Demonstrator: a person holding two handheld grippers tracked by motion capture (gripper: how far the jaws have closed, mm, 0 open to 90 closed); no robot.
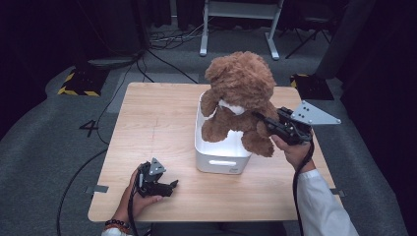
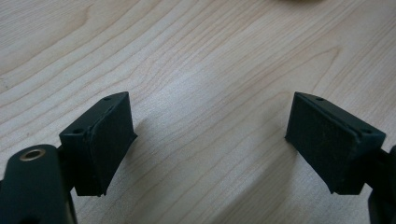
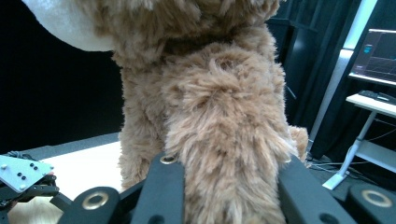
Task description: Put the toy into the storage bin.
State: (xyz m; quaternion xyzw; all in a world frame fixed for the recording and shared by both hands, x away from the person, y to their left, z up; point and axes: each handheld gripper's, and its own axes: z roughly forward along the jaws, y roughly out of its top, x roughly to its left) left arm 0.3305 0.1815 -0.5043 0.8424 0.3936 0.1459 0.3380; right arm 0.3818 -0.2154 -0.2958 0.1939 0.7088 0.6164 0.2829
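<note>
Grey carpet and dark curtains surround a light wooden table (image 1: 157, 128). On the table, right of centre, stands a white rectangular plastic bin (image 1: 221, 152) with a slot handle in its near wall. A brown plush teddy bear (image 1: 240, 93) with a white patch on its front sits upright in the bin, its near leg hanging over the right rim.

The right gripper (image 1: 263, 121), held by the person's right hand (image 1: 295, 150), is clamped on the bear's limb: in the right gripper view, fur (image 3: 224, 186) is pressed between both black jaws.

The left gripper (image 1: 167, 187) rests low over the table's near-left area, well apart from the bin. In the left gripper view its jaws stand wide apart over bare wood (image 2: 205, 93), gripping nothing.
</note>
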